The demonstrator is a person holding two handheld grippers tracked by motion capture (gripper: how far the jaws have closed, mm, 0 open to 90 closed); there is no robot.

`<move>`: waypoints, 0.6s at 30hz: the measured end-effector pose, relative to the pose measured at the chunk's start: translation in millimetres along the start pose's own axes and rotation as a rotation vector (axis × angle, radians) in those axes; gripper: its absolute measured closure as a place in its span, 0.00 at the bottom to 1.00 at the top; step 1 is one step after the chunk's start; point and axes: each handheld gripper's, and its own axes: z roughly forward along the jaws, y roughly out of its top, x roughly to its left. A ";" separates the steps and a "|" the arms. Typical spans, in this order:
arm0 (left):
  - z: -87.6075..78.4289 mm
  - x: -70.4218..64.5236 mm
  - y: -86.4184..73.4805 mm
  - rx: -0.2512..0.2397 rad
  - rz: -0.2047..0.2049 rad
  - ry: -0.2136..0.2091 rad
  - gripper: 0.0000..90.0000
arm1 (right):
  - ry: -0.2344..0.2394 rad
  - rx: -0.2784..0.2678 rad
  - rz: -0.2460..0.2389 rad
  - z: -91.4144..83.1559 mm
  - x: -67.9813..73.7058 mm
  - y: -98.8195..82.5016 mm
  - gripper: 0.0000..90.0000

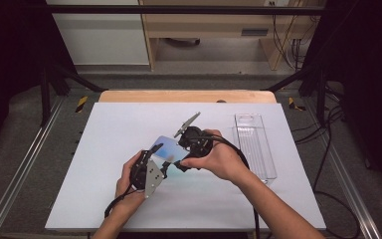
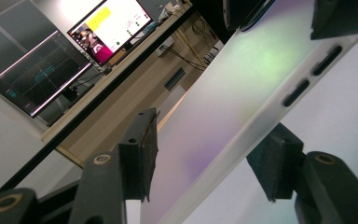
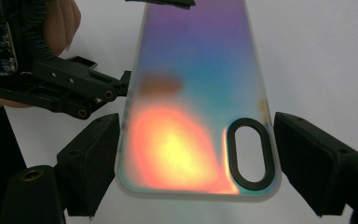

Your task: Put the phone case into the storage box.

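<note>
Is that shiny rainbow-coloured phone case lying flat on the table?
No: the phone case is held up off the white table, gripped across its width by the right gripper.

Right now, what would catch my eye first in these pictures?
The iridescent phone case, shimmering purple, blue and orange, held above the white table between both grippers. The right gripper clamps its end near the oval camera cutout. A clear plastic tray lies at the right.

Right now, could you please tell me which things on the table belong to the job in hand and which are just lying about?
In the job:
- phone case, iridescent
- right gripper, shut on its camera end
- left gripper, jaws either side of its edge

Lying about:
- clear plastic tray, on the white mat
</note>
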 end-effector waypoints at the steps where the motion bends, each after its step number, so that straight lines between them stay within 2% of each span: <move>1: -0.1 -0.1 -0.2 0.001 0.004 0.000 0.53 | 0.001 0.001 -0.001 -0.1 -0.1 0.2 0.20; 11: -1.6 -0.2 -1.8 -0.003 0.020 0.012 0.60 | 0.013 0.007 0.000 -2.6 -0.5 2.5 0.20; 17: -2.0 -3.5 -2.1 0.002 0.051 0.015 0.68 | 0.018 0.011 0.009 -3.0 -1.5 1.9 0.20; 18: -2.2 -4.3 -1.8 0.002 0.068 0.020 0.68 | 0.022 0.011 0.012 -2.8 -1.4 1.9 0.20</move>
